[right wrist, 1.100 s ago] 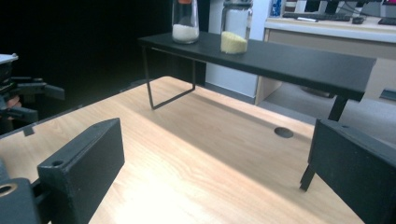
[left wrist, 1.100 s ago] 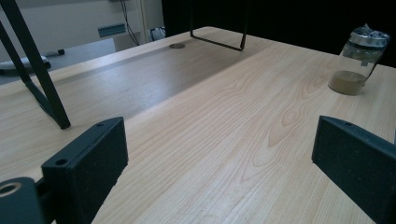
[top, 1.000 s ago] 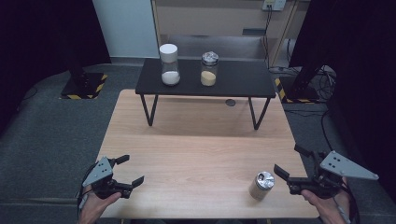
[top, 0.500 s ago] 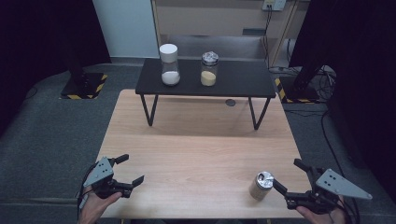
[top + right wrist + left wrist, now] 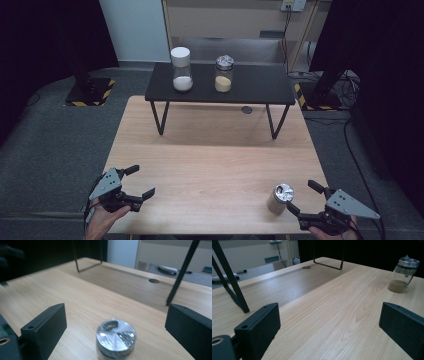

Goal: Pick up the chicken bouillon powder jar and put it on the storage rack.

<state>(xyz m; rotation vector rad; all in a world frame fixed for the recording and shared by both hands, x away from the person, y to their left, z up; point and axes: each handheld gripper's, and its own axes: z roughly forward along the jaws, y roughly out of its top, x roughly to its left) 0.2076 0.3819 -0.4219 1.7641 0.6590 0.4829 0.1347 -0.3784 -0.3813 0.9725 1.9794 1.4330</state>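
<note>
A small glass jar (image 5: pixel 279 198) with a silver lid and tan powder inside stands near the wooden table's front right corner. My right gripper (image 5: pixel 303 198) is open just to the right of it, jaws wide apart. In the right gripper view the jar's lid (image 5: pixel 115 336) lies between and a little ahead of the jaws, untouched. My left gripper (image 5: pixel 139 181) is open at the front left edge, nothing between its jaws. In the left gripper view that jar (image 5: pixel 403 275) stands far off across the table.
A low black shelf (image 5: pixel 260 85) on thin metal legs stands across the back of the wooden table (image 5: pixel 215 155). On it are a white-lidded jar (image 5: pixel 181 69) with white powder and a silver-lidded jar (image 5: pixel 224 74) with yellowish powder. A cable hole (image 5: pixel 246 109) lies below the shelf.
My right gripper has dropped lower toward the front edge and turned so its open jaws point at the jar from the right. The left gripper has hardly moved.
</note>
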